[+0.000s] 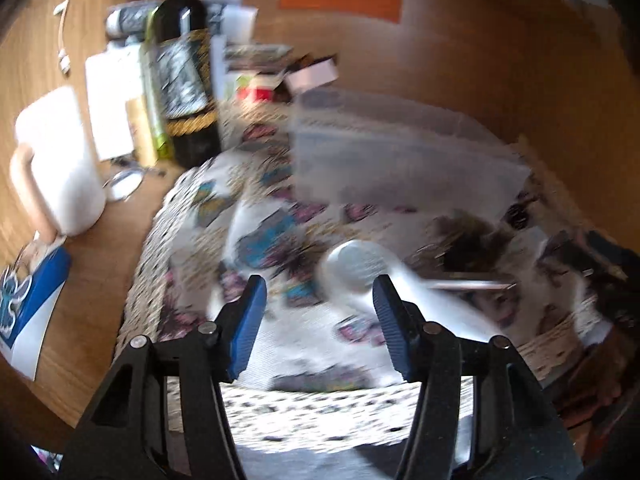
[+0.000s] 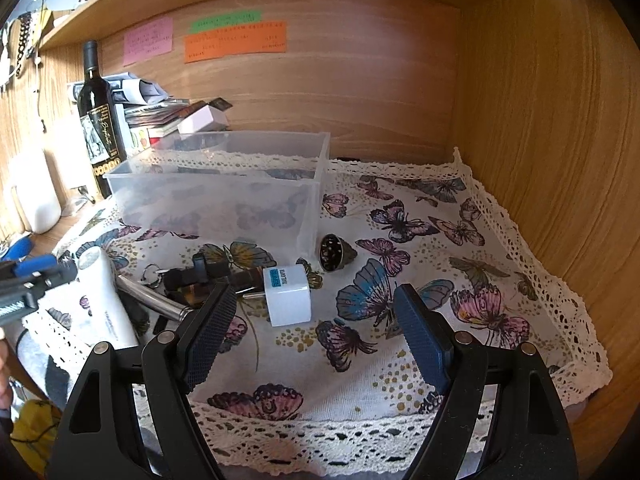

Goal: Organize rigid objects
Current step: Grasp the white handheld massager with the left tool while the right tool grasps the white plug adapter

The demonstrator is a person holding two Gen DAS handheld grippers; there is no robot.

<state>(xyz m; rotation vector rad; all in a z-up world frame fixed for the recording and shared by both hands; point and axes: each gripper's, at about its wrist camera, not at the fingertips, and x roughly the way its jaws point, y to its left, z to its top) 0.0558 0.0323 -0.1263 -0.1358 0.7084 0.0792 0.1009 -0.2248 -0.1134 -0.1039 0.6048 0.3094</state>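
Both my claws stood apart and held nothing. Only my right wrist view was sharp: my right gripper (image 2: 316,316) hovered over the butterfly cloth (image 2: 420,240), just short of the white cube adapter (image 2: 289,295), with the clear bin (image 2: 224,192) behind. My left gripper (image 1: 318,320) pointed at the white tube (image 1: 360,276), but blur smeared that view, and the dark clutter (image 2: 204,280) beside the adapter was hard to identify.

Left wrist view sits low and close over the butterfly cloth (image 1: 280,240), blurred, angled toward the wine bottle (image 1: 184,76) at back left. Right wrist view is sharp, farther back, facing the wooden back wall (image 2: 340,92). Both share cloth, bottle, clear plastic bin (image 2: 224,188) and white tube (image 2: 104,300).
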